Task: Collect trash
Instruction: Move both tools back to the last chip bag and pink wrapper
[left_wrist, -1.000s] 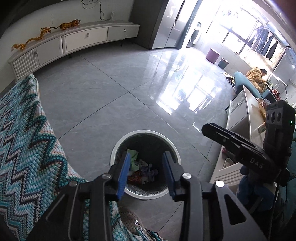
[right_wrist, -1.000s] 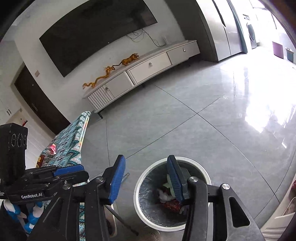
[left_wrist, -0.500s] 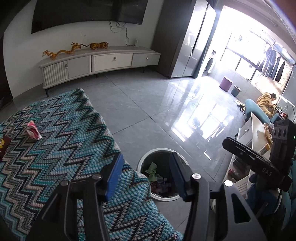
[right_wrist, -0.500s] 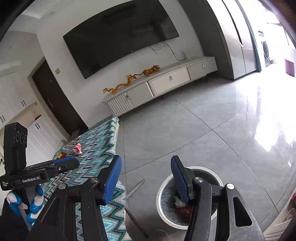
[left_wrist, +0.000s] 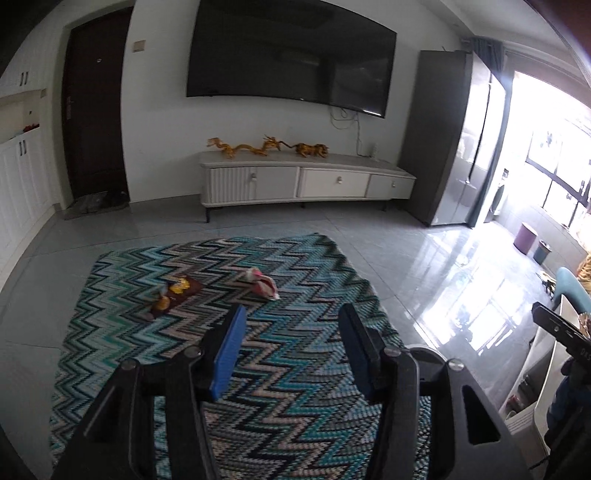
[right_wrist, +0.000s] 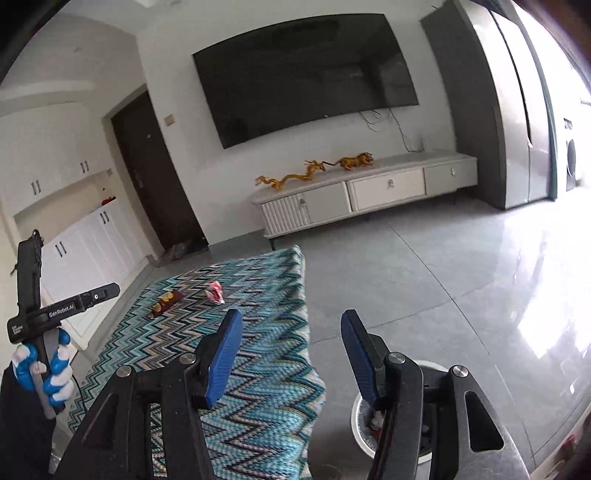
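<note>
Both views have swung off the round white-rimmed trash bin (right_wrist: 369, 435) up to the teal zigzag knitted cloth (left_wrist: 258, 369). Left gripper (left_wrist: 291, 350) & right gripper (right_wrist: 291, 354): jaws have just been opening, about half apart, nothing betw. them. Next pickups, I reckon: crumpled pink-white wrapper (left_wrist: 263, 283) & dark-brown snack wrapper w/ yellow print (left_wrist: 173, 293), lying near each other mid-cloth.

a tv (left_wrist: 291, 62) hangs above a low white cabinet (left_wrist: 306, 181) bearing gold dragon figurines (left_wrist: 243, 147). a dark door (left_wrist: 94, 110) stands left, and a zigzag blanket (left_wrist: 295, 354) lies nearer.
</note>
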